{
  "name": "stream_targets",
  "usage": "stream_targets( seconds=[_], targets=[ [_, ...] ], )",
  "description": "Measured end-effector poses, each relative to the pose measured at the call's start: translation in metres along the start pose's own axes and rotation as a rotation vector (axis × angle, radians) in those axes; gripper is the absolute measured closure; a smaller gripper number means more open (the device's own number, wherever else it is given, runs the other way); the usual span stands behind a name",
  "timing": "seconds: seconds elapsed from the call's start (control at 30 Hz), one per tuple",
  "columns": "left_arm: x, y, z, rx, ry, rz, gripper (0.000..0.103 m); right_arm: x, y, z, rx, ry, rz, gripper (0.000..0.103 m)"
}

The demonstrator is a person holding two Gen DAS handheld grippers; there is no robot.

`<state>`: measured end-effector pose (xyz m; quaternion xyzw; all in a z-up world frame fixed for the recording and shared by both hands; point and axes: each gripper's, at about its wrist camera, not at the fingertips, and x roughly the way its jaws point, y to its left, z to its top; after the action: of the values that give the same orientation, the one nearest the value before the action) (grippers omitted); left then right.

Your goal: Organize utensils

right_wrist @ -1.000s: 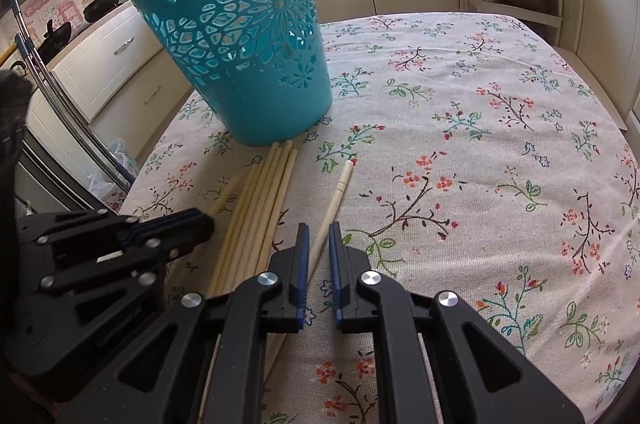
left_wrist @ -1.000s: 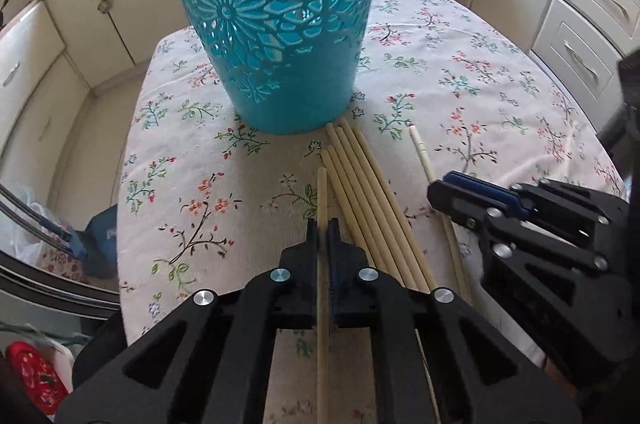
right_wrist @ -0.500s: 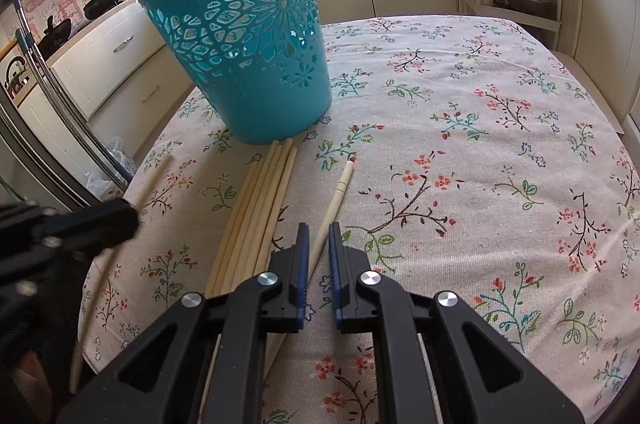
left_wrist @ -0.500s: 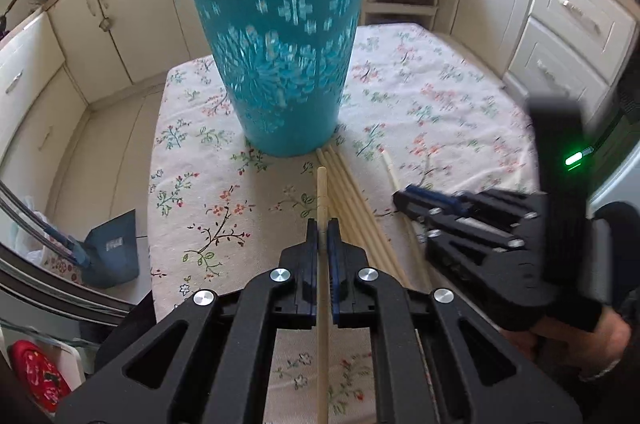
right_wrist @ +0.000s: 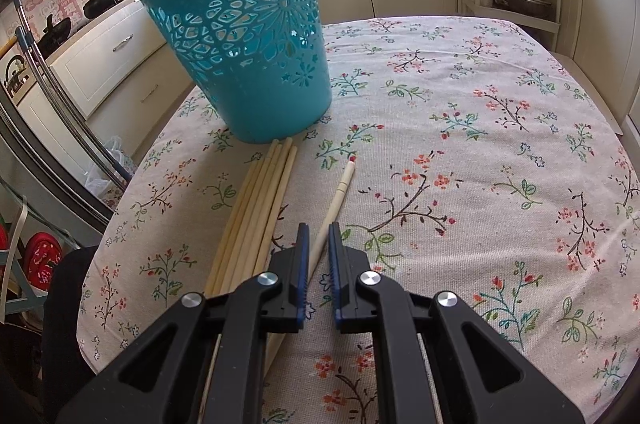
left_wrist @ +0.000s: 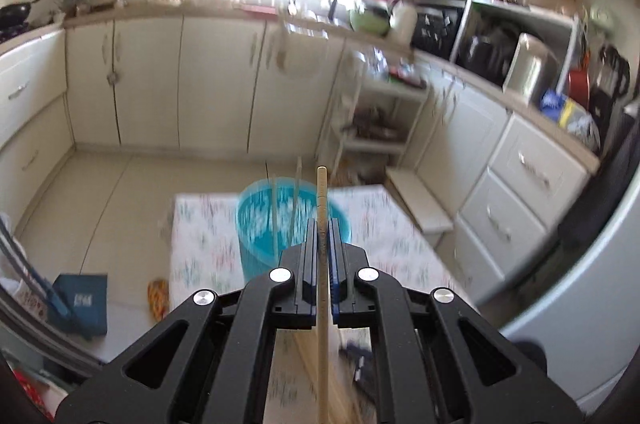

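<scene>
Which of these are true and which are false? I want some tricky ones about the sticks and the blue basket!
1. The left gripper is pinching a wooden stick. True.
2. The blue basket lies tipped over on its side. False: it stands upright on the flowery tablecloth.
3. A bundle of wooden sticks lies on the cloth in front of the basket. True.
4. The right gripper has lifted the single pale stick into the air. False: that stick lies on the cloth.

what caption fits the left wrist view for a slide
Left gripper shut on a wooden chopstick, raised above the teal basket on the floral tablecloth.
</scene>
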<state>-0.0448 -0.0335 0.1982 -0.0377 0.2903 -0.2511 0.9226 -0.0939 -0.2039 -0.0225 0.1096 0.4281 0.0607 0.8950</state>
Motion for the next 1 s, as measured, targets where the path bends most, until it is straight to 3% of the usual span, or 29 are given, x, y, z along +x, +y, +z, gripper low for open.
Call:
stream_targets(
  seconds=[0.27,0.47,0.67,0.87,0.93,1.0],
  targets=[
    [0.046,0.001,0.051,-0.069,-0.156,0.066,0.098,0.002,-0.006,0.004,0.02,0.002,0.02,0.093],
    [0.099,0.015,0.068,-0.116,-0.222,0.14,0.098,0.002,-0.009,0.004,0.032,0.004,0.037,0.093],
    [0.15,0.039,0.051,-0.159,-0.163,0.206,0.098,0.002,-0.013,0.006,0.035,0.006,0.05,0.093],
    [0.166,0.038,0.022,-0.086,-0.078,0.274,0.098,0.003,-0.014,0.006,0.036,0.008,0.056,0.093],
    [0.164,0.037,0.013,-0.062,-0.048,0.283,0.095,0.003,-0.014,0.006,0.034,0.009,0.056,0.093],
    [0.158,0.038,0.007,-0.044,-0.039,0.299,0.079,0.003,-0.014,0.006,0.031,0.011,0.055,0.093]
  ],
)
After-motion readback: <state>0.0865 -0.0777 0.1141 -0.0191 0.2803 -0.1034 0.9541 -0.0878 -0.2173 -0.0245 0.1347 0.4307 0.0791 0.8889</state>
